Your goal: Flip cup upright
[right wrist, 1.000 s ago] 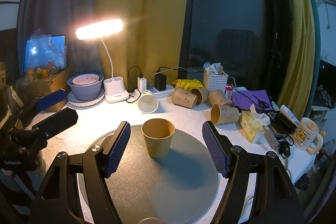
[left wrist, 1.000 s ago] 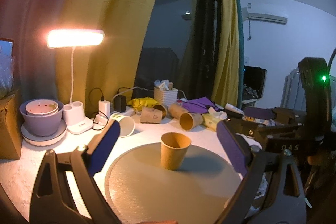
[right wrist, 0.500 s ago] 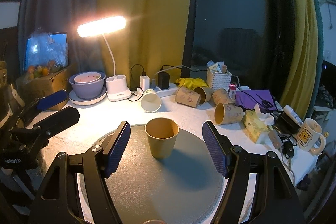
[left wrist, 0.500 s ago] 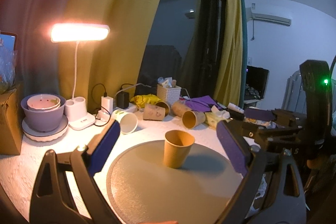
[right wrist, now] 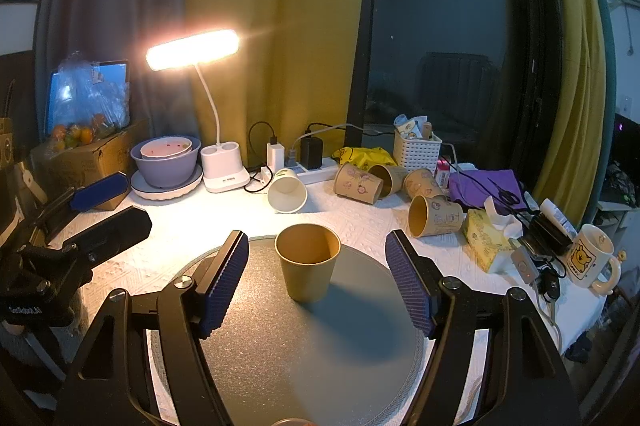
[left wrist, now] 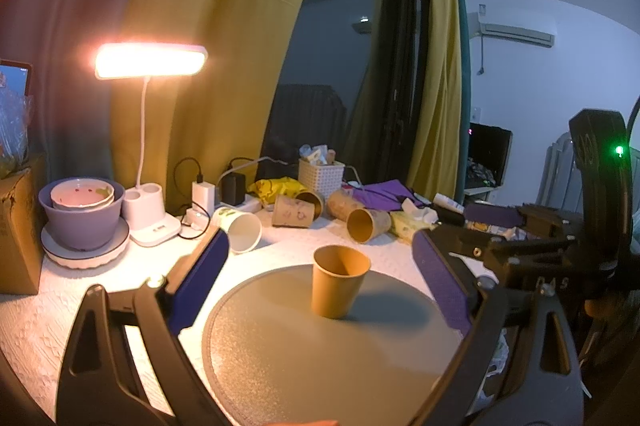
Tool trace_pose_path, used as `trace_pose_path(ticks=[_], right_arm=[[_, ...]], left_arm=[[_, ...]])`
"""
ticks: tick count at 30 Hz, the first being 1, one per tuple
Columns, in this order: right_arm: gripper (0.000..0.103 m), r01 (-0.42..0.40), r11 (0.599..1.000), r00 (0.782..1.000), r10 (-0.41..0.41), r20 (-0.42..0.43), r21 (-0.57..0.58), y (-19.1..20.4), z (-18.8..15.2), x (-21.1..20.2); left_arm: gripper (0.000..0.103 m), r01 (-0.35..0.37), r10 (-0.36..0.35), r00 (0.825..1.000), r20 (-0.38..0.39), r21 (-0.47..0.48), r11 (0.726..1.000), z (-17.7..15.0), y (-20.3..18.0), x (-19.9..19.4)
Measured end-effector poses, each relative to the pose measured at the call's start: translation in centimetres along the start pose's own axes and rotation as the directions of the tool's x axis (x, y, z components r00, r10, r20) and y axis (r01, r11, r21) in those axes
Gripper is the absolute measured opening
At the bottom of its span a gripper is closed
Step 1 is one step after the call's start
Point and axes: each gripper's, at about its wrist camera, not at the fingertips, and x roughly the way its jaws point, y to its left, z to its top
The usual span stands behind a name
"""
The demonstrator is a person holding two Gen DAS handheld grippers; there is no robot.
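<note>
A plain brown paper cup (left wrist: 339, 286) (right wrist: 308, 261) stands upright, mouth up, on a round grey mat (left wrist: 320, 354) (right wrist: 320, 342). My left gripper (left wrist: 320, 282) is open and empty, its blue pads wide apart on either side of the cup and nearer the camera. My right gripper (right wrist: 316, 284) is open and empty too, pads spread either side of the cup without touching it. The right gripper also shows at the right edge of the left wrist view (left wrist: 520, 226), and the left gripper at the left edge of the right wrist view (right wrist: 100, 210).
Behind the mat lie a white paper cup (right wrist: 287, 191) and several printed brown cups (right wrist: 358, 183) on their sides. A lit desk lamp (right wrist: 224, 170), stacked bowls (right wrist: 166, 160), a power strip, a white basket (right wrist: 417, 150), a tissue pack (right wrist: 486, 240) and a bear mug (right wrist: 590, 260) crowd the table's back and right.
Both grippers have drawn back and risen slightly; the cup sits a little farther away in both views. The cup stays upright on the mat and both grippers stay open.
</note>
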Motion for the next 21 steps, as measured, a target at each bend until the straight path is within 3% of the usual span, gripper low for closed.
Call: trace_pose_path(ticks=[21], right_arm=[[0.074, -0.001, 1.000, 1.000, 0.001, -0.001, 0.001, -0.10, 0.06, 0.12]], left_arm=[[0.094, 0.001, -0.001, 1.000, -0.002, 0.004, 1.000, -0.08, -0.13, 0.07]])
